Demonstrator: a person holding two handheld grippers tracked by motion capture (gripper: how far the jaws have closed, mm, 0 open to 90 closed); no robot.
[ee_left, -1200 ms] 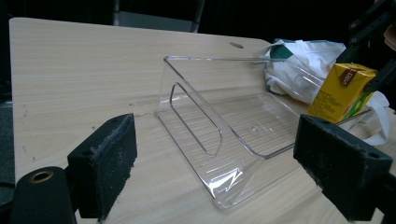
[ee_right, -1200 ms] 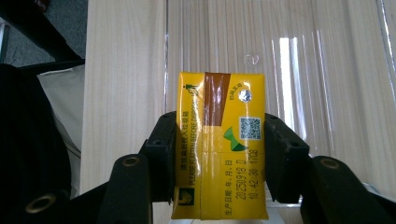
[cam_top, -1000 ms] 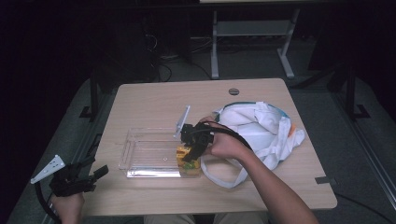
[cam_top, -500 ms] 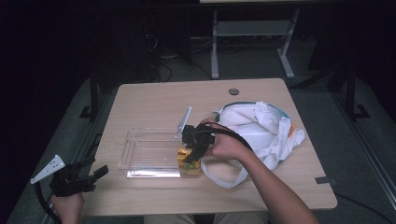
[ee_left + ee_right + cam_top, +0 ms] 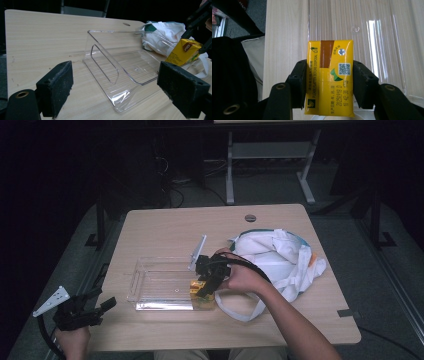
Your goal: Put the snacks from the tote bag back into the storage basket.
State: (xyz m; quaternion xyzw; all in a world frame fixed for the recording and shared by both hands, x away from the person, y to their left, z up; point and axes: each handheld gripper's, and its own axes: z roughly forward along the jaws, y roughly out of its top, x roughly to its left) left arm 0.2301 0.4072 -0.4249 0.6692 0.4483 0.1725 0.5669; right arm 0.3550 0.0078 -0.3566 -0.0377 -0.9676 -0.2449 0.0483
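The step in hand looked like setting the yellow juice carton point(image 5: 329, 77) into the clear plastic tray point(image 5: 150, 287), at its end nearest the white bag point(image 5: 280, 255). The right gripper point(image 5: 207, 285) had the carton between its pads, its jaws having just been easing open, so the next move probably called for a full release and a clean lift away. The left gripper point(image 5: 92, 312) waited wide open at the tabletop point(image 5: 165, 227) corner, unmoved from the earlier frames

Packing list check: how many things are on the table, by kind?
Yellow carton: 1
Clear tray: 1
White bag: 1
Total: 3
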